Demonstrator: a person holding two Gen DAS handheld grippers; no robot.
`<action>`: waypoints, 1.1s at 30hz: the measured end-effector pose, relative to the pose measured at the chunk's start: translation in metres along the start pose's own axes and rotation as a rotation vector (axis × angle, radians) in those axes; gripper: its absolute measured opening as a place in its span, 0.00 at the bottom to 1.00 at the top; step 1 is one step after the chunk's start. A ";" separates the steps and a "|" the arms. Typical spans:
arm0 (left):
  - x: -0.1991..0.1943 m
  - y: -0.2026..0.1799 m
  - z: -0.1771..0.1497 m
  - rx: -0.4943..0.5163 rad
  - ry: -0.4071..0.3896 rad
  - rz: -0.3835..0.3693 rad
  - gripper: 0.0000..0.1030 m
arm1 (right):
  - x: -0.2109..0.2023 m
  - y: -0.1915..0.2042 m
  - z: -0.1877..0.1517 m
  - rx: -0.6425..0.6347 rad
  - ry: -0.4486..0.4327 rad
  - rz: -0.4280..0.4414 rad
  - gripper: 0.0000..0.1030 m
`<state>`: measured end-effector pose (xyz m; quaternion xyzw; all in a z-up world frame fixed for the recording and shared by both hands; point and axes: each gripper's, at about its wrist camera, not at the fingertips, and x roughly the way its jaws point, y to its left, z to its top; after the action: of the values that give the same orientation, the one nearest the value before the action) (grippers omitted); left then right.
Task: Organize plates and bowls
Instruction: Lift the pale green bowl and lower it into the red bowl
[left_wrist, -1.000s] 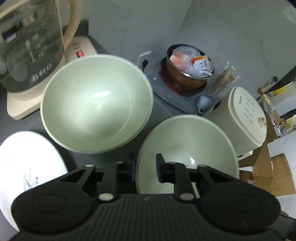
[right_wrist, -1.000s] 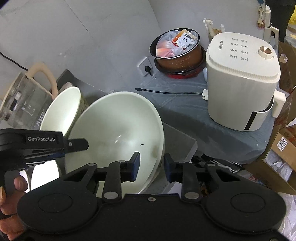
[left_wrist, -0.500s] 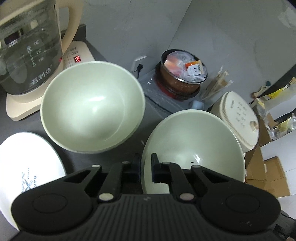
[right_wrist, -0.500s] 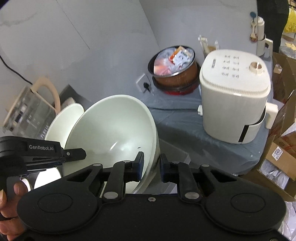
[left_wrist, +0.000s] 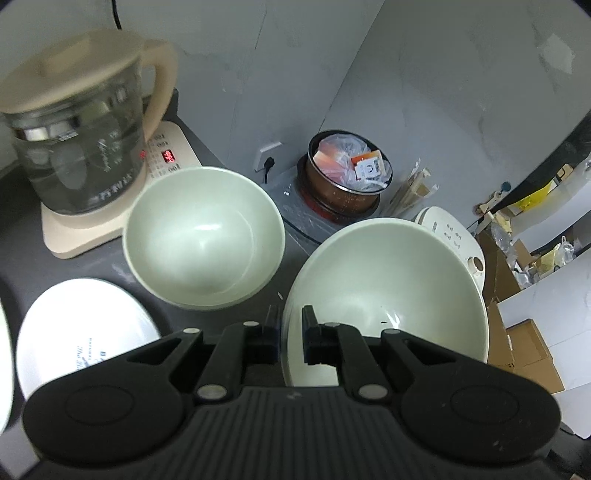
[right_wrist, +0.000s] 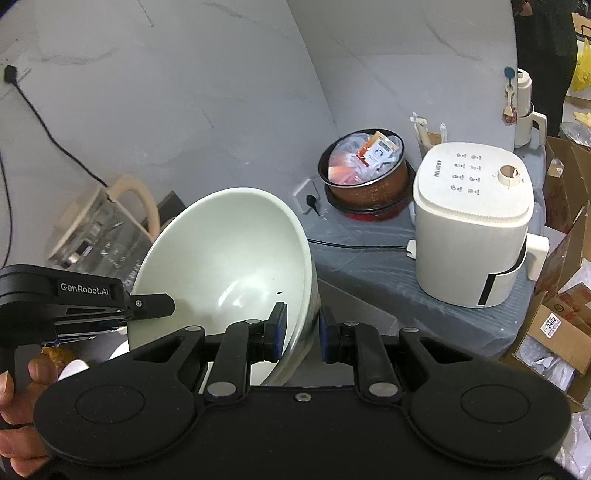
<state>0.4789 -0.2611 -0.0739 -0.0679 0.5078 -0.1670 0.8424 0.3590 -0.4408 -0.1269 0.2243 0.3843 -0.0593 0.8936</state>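
A: Where's the held bowl (left_wrist: 388, 291)?
B: Tilted, its rim pinched from both sides. The left gripper (left_wrist: 287, 334) is clenched on the near-left edge; the right gripper (right_wrist: 302, 332) clamps the opposite rim, fingers nearly closed.
A: And the other bowl (left_wrist: 203, 240)?
B: On the dark tabletop (left_wrist: 22, 236), ahead-left of the left gripper, near a white plate (left_wrist: 85, 332) and a glass kettle (left_wrist: 77, 147).
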 end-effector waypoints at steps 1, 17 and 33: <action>-0.004 0.002 -0.001 -0.001 -0.005 0.000 0.09 | -0.002 0.002 -0.001 -0.007 -0.002 0.004 0.18; -0.049 0.041 -0.025 0.012 0.001 -0.018 0.09 | -0.028 0.042 -0.033 -0.037 0.022 0.031 0.19; -0.051 0.083 -0.064 0.011 0.097 -0.027 0.10 | -0.035 0.061 -0.078 -0.068 0.100 0.012 0.20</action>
<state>0.4188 -0.1620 -0.0857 -0.0619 0.5461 -0.1843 0.8148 0.3002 -0.3536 -0.1279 0.1986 0.4288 -0.0296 0.8808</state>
